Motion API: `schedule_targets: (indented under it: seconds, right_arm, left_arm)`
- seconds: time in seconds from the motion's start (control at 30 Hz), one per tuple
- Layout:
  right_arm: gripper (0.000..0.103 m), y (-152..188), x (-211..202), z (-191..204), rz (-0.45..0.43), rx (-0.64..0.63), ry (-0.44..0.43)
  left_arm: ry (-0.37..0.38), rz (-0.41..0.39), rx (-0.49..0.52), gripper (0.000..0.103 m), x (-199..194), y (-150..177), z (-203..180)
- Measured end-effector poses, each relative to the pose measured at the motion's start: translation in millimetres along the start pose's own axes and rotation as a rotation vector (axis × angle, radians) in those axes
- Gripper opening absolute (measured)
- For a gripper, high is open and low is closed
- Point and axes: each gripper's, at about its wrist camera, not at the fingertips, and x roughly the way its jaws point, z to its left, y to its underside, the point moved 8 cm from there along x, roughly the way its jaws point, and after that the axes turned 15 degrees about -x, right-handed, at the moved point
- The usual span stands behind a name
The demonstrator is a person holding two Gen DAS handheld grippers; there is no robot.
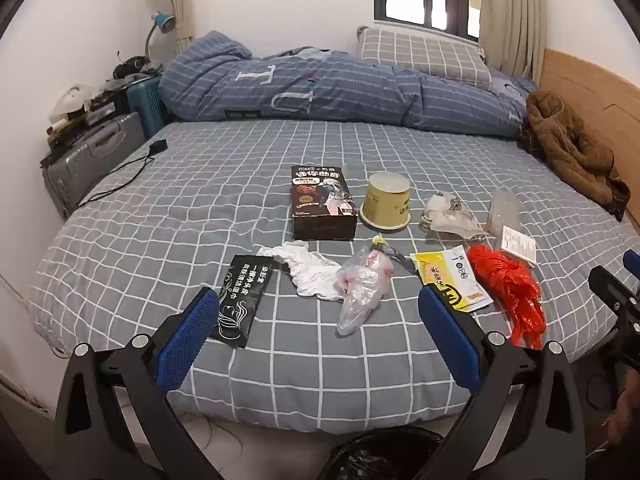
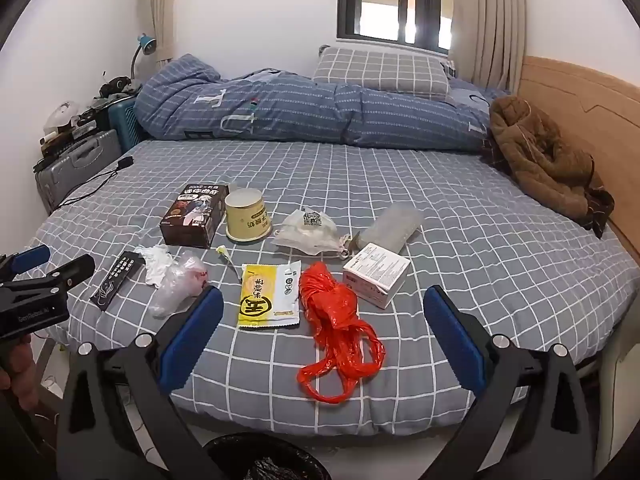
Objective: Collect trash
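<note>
Trash lies on the grey checked bed (image 1: 200,200): a black wipe packet (image 1: 242,300), white tissue (image 1: 308,272), clear plastic bag (image 1: 360,292), dark snack box (image 1: 323,204), yellow cup (image 1: 386,202) upside down, yellow sachet (image 2: 269,294), red plastic bag (image 2: 338,328), white carton (image 2: 376,274), crumpled white wrapper (image 2: 310,232). My left gripper (image 1: 320,308) is open and empty, held over the bed's near edge before the clear bag. My right gripper (image 2: 324,308) is open and empty, before the red bag. A black-lined bin (image 1: 384,456) stands below; it also shows in the right wrist view (image 2: 264,460).
A folded blue duvet (image 1: 320,84) and a pillow (image 1: 424,54) lie at the back. A brown coat (image 2: 544,160) lies by the wooden headboard (image 2: 580,96). Suitcases (image 1: 92,156) with clutter stand left of the bed. A charger cable (image 1: 124,172) trails on the sheet.
</note>
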Motion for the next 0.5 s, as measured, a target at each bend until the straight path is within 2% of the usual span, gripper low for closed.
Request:
schedule_targets:
  seconds: [0.27,0.33,0.5]
  right_arm:
    - [0.096,-1,1,1,-0.001,0.007,0.009]
    - [0.096,-3,2,2,-0.001,0.007,0.011]
    - [0.096,-7,7,7,0.008,0.008,0.026]
  left_arm:
    - [-0.007,-0.013,0.001,0.097,-4,4,7]
    - [-0.017,0.014,0.005,0.097,5,1,5]
    - [-0.021,0.014,0.01,0.097,8,3,6]
